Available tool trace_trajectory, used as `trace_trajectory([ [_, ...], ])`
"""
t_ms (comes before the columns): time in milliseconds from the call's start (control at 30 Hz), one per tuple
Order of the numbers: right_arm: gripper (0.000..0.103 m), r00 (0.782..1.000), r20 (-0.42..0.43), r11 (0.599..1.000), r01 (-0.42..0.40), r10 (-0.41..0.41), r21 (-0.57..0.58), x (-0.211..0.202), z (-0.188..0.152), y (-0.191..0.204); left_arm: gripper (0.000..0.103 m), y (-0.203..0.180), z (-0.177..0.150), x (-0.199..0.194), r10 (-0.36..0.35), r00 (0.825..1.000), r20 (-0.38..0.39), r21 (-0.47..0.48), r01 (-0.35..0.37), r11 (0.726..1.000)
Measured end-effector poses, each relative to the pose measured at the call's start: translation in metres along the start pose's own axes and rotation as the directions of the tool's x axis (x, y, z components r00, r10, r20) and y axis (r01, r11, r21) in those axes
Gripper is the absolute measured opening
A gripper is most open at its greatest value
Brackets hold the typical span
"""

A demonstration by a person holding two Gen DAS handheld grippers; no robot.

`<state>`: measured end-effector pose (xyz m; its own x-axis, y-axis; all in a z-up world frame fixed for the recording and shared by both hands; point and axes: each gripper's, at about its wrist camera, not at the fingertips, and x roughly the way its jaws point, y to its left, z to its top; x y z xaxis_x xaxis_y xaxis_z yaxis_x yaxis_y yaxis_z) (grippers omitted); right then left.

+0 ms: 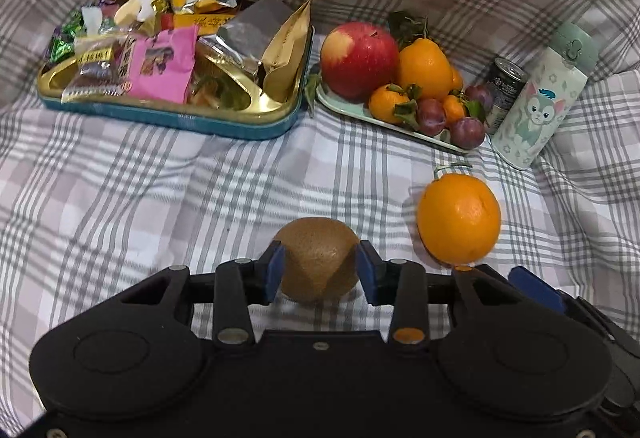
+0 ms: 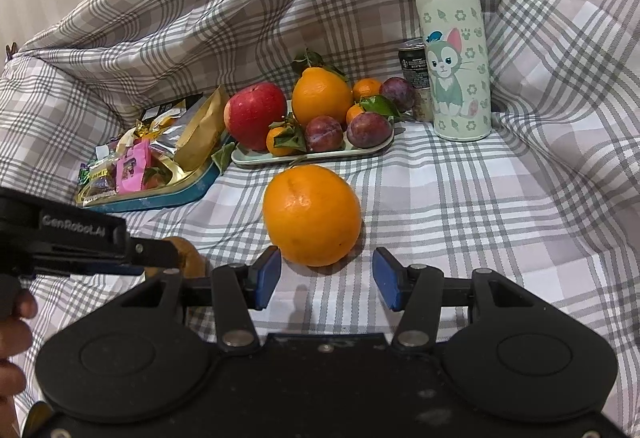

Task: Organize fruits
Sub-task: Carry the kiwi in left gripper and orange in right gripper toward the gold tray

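The left tongs (image 1: 319,270) are closed onto a brown kiwi (image 1: 318,258) at the lower centre of the left wrist view, both blue pads (image 1: 274,270) pressed against its sides; the kiwi sits low over the checked cloth (image 1: 160,181). In the right wrist view the same tongs enter from the left edge, with only a sliver of the kiwi (image 2: 188,254) showing behind them.

The right tongs (image 2: 326,280) stand wide open at the lower centre of their own view, holding nothing. Their left pad (image 2: 267,278) is just beside the base of a large orange (image 2: 312,215) lying on the cloth; whether it touches I cannot tell. The right pad is apart from the fruit.

Beyond the orange, toward the centre of the frame, a pale green tray (image 2: 312,157) carries a red apple (image 2: 252,113), another large orange (image 2: 320,99), small mandarins with leaves and several dark plums (image 2: 368,129). To the tray's left, a teal tin (image 2: 160,197) with a gold insert is heaped with wrapped snacks. At the upper right stands a cat-printed flask (image 2: 456,49), upright, with a dark can (image 2: 416,77) just behind it.
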<state>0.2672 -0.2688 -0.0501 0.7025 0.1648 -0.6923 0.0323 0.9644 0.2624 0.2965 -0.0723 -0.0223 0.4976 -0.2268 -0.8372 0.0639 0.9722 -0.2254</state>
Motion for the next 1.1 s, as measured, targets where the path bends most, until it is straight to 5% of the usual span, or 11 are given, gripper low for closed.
trace_trajectory([
  [267, 0.055, 1.0, 0.007, 1.0, -0.001, 0.0, 0.012, -0.003, 0.002, -0.003, 0.047, -0.002, 0.016, 0.007, -0.033, 0.999, -0.027, 0.122, 0.036, 0.992],
  [400, 0.055, 1.0, 0.01, 1.0, -0.001, 0.001, 0.014, -0.008, 0.002, -0.005, 0.047, 0.002, 0.018, -0.003, -0.067, 0.998, -0.016, 0.253, 0.068, 0.965],
  [500, 0.055, 1.0, 0.009, 1.0, 0.0, 0.0, 0.016, -0.009, 0.002, -0.007, 0.047, -0.001, 0.011, -0.009, -0.058, 0.998, -0.012, 0.415, 0.058, 0.908],
  [600, 0.055, 1.0, 0.008, 1.0, 0.002, -0.002, 0.029, -0.008, 0.002, -0.009, 0.047, -0.01, -0.003, -0.01, -0.054, 0.998, -0.036, 0.569, 0.064, 0.82],
  [667, 0.055, 1.0, 0.008, 0.999, 0.003, -0.003, 0.036, -0.007, 0.002, -0.008, 0.047, -0.018, -0.013, -0.011, -0.05, 0.999, -0.018, 0.65, 0.05, 0.758],
  [767, 0.055, 1.0, 0.007, 0.999, -0.001, 0.001, 0.036, -0.007, 0.002, -0.007, 0.047, -0.026, -0.02, -0.008, -0.058, 0.998, -0.025, 0.704, 0.059, 0.708],
  [900, 0.055, 1.0, 0.008, 1.0, -0.005, 0.005, 0.03, -0.008, 0.003, -0.006, 0.047, -0.033, -0.02, 0.002, -0.041, 0.999, -0.033, 0.705, 0.053, 0.708],
  [1100, 0.055, 1.0, 0.017, 0.999, -0.002, 0.001, 0.044, -0.01, 0.007, -0.01, 0.053, -0.031, -0.01, 0.01, -0.068, 0.997, -0.03, 0.659, 0.071, 0.749],
])
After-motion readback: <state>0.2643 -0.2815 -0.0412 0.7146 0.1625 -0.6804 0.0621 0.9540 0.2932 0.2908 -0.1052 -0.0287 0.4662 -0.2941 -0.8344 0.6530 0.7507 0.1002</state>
